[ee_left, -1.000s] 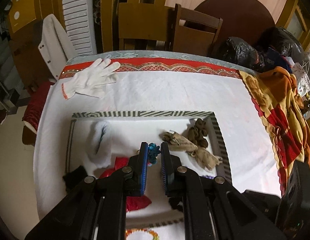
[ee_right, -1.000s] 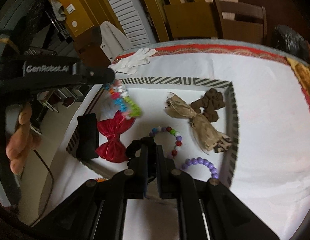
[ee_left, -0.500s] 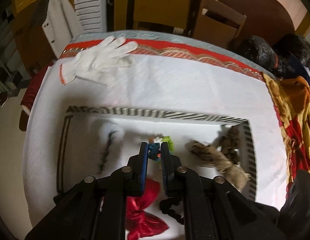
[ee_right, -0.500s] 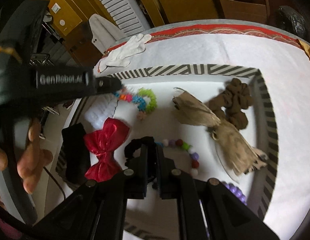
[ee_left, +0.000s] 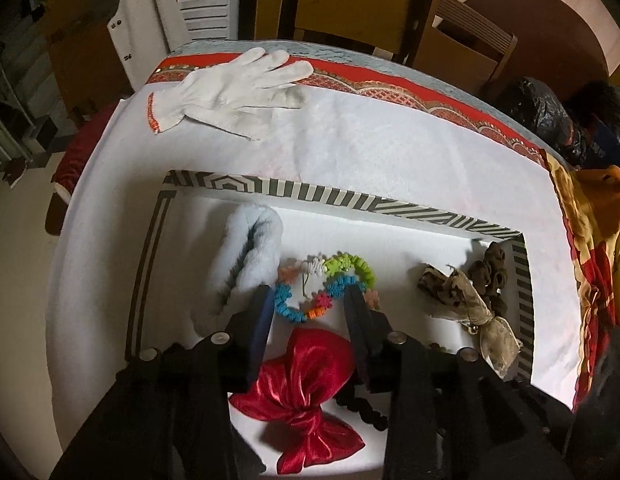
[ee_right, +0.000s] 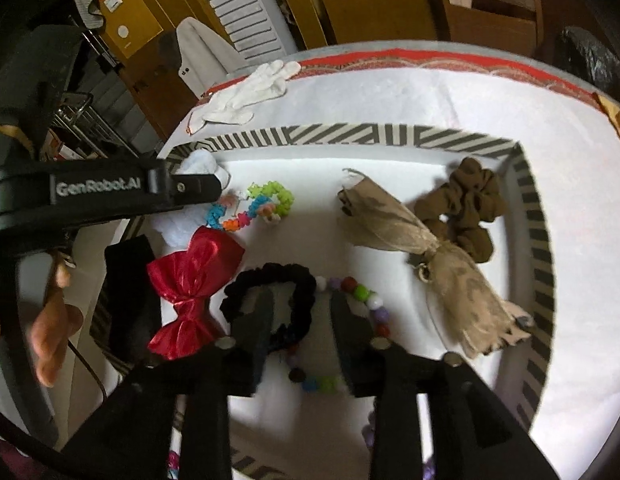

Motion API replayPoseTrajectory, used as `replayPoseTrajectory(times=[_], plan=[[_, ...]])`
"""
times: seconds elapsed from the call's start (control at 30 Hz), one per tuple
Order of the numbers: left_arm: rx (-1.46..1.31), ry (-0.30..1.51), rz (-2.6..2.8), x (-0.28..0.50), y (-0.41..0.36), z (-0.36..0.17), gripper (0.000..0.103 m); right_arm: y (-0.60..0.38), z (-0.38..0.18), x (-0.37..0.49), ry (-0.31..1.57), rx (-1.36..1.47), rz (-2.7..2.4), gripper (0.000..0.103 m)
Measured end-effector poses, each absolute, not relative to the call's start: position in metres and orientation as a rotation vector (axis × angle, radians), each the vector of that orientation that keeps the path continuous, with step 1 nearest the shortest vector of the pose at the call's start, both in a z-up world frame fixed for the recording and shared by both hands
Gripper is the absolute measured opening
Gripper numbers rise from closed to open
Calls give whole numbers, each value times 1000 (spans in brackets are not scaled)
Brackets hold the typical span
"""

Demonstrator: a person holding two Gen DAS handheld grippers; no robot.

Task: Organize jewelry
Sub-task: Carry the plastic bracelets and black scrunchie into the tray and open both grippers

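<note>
A shallow tray point(ee_left: 349, 200) with a striped rim holds the pieces. My left gripper point(ee_left: 310, 302) points down into it with its jaws opening. The multicoloured bracelet point(ee_left: 329, 284) lies on the tray floor between the spread fingers, free of the pads. My right gripper point(ee_right: 302, 310) is also opening over the black scrunchie point(ee_right: 270, 276). One side of that ring lies loose between its fingers. A coloured bead bracelet point(ee_right: 361, 294) touches the scrunchie's right side. A red satin bow point(ee_right: 194, 276) lies to its left.
Also in the tray are a beige bow point(ee_right: 421, 248), a brown scrunchie point(ee_right: 469, 208), a fluffy pale-blue piece point(ee_left: 250, 256) and a black block point(ee_right: 126, 288) at its left edge. A white glove point(ee_left: 234, 92) lies on the cloth beyond. Chairs stand behind the table.
Both grippers came down into the tray and went from shut to open. The left let go of the multicoloured bracelet and the right let go of the black scrunchie, and both pieces now rest on the tray floor.
</note>
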State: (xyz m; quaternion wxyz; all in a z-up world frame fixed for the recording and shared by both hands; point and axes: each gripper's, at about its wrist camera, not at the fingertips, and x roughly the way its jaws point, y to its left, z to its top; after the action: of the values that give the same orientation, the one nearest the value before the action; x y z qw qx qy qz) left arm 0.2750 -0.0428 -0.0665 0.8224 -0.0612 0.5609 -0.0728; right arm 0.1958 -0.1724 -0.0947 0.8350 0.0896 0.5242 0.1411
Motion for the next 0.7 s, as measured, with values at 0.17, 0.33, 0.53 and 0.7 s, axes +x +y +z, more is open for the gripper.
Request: replayPoseTrajectory(times=[0.17,0.33,0.53,0.7], plan=[[-105,1157,-139,258,-45,-55,42,-178,-77,178,1071,175,300,42],[-76,1119,-117,237,-46,-43,42,-183,-62,158,1042,153,292,47],[-66,1086,-111,212,-46,-31,42,-191,-49,133,1024,134,270,52],[-48,1060,-110,184,-46,-24,42,-196,-45,115,1029,118,264,53]])
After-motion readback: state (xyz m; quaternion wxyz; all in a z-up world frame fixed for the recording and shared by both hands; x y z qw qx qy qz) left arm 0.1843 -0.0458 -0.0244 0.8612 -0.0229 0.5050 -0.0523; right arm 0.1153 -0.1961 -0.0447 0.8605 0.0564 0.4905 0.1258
